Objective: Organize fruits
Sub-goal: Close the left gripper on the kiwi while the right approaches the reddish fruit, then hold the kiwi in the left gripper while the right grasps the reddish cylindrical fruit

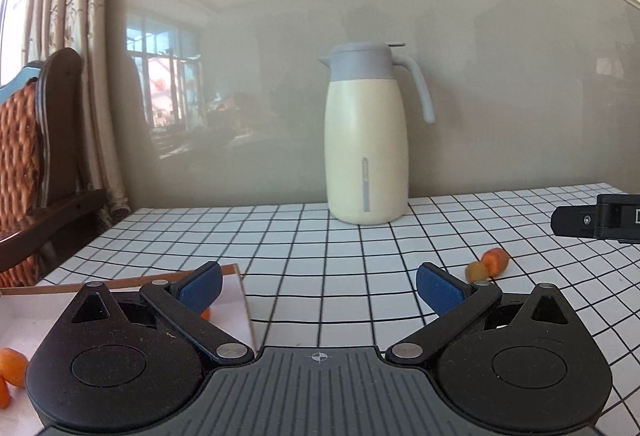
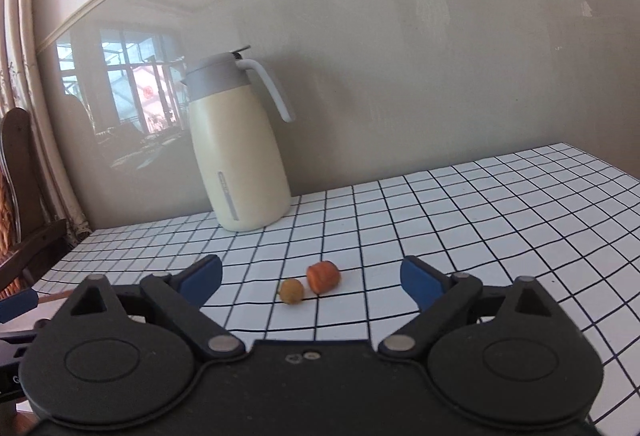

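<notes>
An orange fruit piece (image 2: 323, 276) and a small yellow-brown fruit (image 2: 291, 290) lie side by side on the checked tablecloth, just ahead of my open, empty right gripper (image 2: 312, 278). Both also show in the left wrist view, the orange piece (image 1: 495, 261) and the yellow fruit (image 1: 477, 270), to the right of my open, empty left gripper (image 1: 319, 286). A shallow white box with a brown rim (image 1: 236, 300) lies under the left gripper's left finger. Orange fruits (image 1: 12, 368) lie in it at the far left.
A cream thermos jug with a grey lid (image 1: 366, 140) stands at the back against the wall; it also shows in the right wrist view (image 2: 240, 152). A wooden chair (image 1: 44, 156) stands left of the table. The right gripper's body (image 1: 596, 222) shows at the right edge.
</notes>
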{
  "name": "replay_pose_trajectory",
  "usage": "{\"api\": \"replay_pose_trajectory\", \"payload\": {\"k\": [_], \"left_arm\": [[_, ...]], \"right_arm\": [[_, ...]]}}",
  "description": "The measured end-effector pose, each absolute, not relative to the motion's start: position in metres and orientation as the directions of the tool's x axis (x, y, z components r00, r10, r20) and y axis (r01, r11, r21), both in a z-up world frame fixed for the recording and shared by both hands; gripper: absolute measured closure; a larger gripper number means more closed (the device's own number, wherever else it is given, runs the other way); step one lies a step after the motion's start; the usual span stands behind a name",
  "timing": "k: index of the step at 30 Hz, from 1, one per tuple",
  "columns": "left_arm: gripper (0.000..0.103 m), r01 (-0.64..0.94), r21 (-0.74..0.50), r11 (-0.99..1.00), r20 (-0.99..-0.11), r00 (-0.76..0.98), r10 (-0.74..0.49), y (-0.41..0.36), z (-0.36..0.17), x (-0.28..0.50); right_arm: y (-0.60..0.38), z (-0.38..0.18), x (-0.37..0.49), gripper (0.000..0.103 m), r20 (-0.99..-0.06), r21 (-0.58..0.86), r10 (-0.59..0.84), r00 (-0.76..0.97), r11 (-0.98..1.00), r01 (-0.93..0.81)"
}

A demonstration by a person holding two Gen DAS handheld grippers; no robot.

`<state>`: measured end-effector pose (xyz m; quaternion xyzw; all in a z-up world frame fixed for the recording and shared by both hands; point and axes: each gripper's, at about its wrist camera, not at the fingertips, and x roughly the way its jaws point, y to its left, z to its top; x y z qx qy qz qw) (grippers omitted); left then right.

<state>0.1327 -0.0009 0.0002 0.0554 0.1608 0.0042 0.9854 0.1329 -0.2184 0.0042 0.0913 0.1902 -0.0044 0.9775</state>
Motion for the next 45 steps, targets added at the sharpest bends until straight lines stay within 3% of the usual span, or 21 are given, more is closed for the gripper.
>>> {"api": "replay_pose_trajectory", "payload": {"k": [2, 4, 7, 8, 13, 16, 23, 27, 37, 39, 45], "left_arm": [[0.000, 0.034, 0.112, 0.993, -0.329, 0.944, 0.004, -0.014, -0.003, 0.138], [0.000, 0.060, 0.118, 0.991, -0.341, 0.940, -0.016, -0.027, -0.006, 0.145], [0.006, 0.103, 0.126, 0.987, -0.362, 0.931, -0.051, -0.048, -0.011, 0.156], [0.012, 0.114, 0.133, 0.985, -0.376, 0.925, -0.057, -0.055, -0.013, 0.161], [0.015, 0.140, 0.128, 0.982, -0.429, 0.901, -0.073, -0.077, -0.023, 0.183], [0.030, 0.155, 0.103, 0.983, -0.460, 0.883, -0.091, -0.087, -0.026, 0.194], [0.031, 0.193, 0.089, 0.977, -0.476, 0.870, -0.128, -0.114, -0.034, 0.213], [0.050, 0.183, 0.086, 0.979, -0.496, 0.861, -0.118, -0.120, -0.040, 0.224], [0.051, 0.182, 0.032, 0.983, -0.525, 0.840, -0.138, -0.123, -0.046, 0.239], [0.066, 0.181, 0.018, 0.983, -0.536, 0.832, -0.143, -0.122, -0.047, 0.241], [0.078, 0.183, -0.015, 0.983, -0.557, 0.815, -0.160, -0.119, -0.049, 0.247]], "right_arm": [[-0.228, 0.000, 0.135, 0.021, -0.394, 0.185, 0.017, 0.919, 0.981, 0.062], [-0.237, -0.003, 0.138, 0.038, -0.414, 0.201, 0.015, 0.910, 0.977, 0.075], [-0.246, -0.008, 0.143, 0.048, -0.438, 0.203, 0.013, 0.899, 0.975, 0.085], [-0.248, -0.008, 0.144, 0.048, -0.440, 0.207, 0.015, 0.898, 0.975, 0.085], [-0.255, -0.012, 0.155, 0.049, -0.452, 0.202, 0.012, 0.892, 0.975, 0.088], [-0.259, -0.014, 0.159, 0.049, -0.461, 0.220, 0.021, 0.887, 0.971, 0.092], [-0.258, -0.016, 0.167, 0.049, -0.459, 0.220, 0.021, 0.888, 0.971, 0.091], [-0.260, -0.017, 0.168, 0.049, -0.464, 0.229, 0.025, 0.886, 0.969, 0.092], [-0.264, -0.019, 0.171, 0.049, -0.471, 0.232, 0.027, 0.882, 0.968, 0.094], [-0.265, -0.020, 0.172, 0.049, -0.473, 0.239, 0.027, 0.881, 0.966, 0.098], [-0.264, -0.021, 0.175, 0.049, -0.474, 0.250, 0.036, 0.880, 0.963, 0.095]]}}
